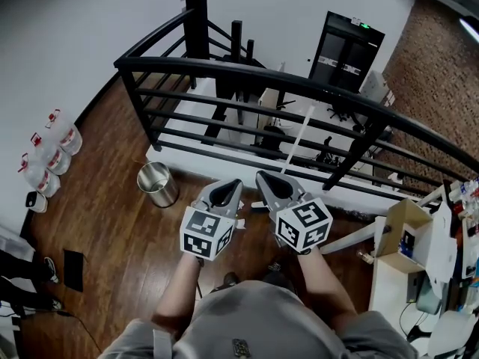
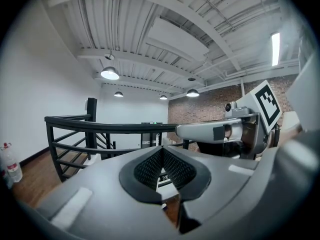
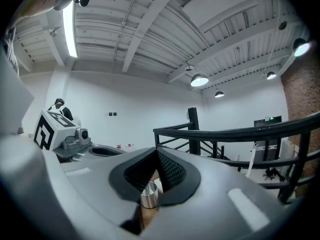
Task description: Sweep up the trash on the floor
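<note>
Both grippers are held side by side at chest height over the brown wooden floor (image 1: 112, 223), pointing toward the black railing (image 1: 247, 72). My left gripper (image 1: 229, 188) is shut with nothing between its pads (image 2: 150, 166). Just to its right, my right gripper (image 1: 263, 178) is also shut and empty, its pads (image 3: 172, 171) pressed together. A shiny metal bin (image 1: 157, 184) stands on the floor ahead of the left gripper, and it shows below the closed right jaws as the bin (image 3: 149, 195). A thin white pole (image 1: 298, 140) leans at the railing. A small white scrap (image 1: 241, 218) lies between the grippers.
Beyond the railing (image 2: 100, 126) the floor drops to a lower level. Several water bottles (image 1: 46, 155) stand along the white wall at left. A black mat (image 1: 73, 268) lies at lower left. A white desk with boxes (image 1: 404, 238) crowds the right side.
</note>
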